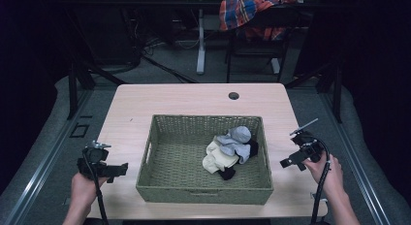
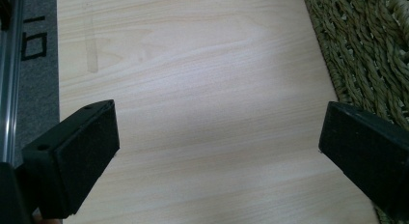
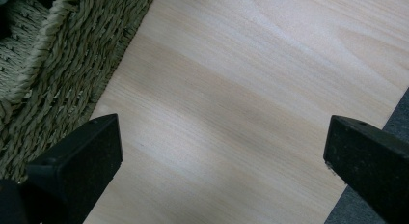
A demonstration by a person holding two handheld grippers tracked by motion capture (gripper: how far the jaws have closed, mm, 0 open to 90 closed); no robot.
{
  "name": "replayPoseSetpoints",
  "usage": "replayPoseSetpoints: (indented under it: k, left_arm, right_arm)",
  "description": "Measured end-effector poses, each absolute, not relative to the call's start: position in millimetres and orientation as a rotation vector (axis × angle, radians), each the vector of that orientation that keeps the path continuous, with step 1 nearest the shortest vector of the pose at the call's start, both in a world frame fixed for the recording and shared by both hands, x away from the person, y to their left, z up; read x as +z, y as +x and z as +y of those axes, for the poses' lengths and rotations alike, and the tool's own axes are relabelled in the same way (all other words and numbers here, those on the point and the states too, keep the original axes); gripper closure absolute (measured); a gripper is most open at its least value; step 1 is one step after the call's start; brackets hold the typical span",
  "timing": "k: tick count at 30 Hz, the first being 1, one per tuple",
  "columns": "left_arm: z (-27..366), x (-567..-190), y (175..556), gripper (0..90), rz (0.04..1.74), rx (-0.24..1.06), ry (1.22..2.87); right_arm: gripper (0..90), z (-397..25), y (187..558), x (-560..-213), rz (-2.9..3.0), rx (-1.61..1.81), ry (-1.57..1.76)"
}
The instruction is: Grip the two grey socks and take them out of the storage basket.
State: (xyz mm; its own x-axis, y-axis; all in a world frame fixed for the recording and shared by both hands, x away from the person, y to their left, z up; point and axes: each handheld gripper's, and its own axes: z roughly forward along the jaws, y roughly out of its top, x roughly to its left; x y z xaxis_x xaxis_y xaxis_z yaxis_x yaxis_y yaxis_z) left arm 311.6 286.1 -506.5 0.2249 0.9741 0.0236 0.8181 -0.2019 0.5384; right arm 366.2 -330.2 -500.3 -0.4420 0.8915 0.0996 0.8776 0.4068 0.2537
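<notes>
A green woven basket (image 1: pixel 160 186) sits in the middle of the light wooden table (image 1: pixel 194 99). Inside it, toward the right, lies a small heap of socks (image 1: pixel 230 150): grey-blue, cream and black ones. My left gripper (image 1: pixel 118 170) hovers over the table left of the basket, open with nothing between its jaws; the basket wall (image 2: pixel 366 50) shows at the right of the left gripper view. My right gripper (image 1: pixel 290 162) is held right of the basket, open and empty too, with the basket wall (image 3: pixel 58 64) at the left of its view.
A round cable hole (image 1: pixel 233 95) is in the table's far edge. Behind the table stand a chair draped with a plaid cloth (image 1: pixel 247 14) and a white desk leg (image 1: pixel 200 40). Grey floor (image 1: pixel 43 152) flanks the table on both sides.
</notes>
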Motion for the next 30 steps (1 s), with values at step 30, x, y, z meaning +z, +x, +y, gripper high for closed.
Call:
replayPoseSetpoints:
  k: [30]
  left_arm:
    - [288.0, -507.4, 311.5, 0.7, 1.648, 0.502, 2.086]
  right_arm:
    - [0.0, -313.3, 370.6, -442.6, 2.593, 0.588, 1.477]
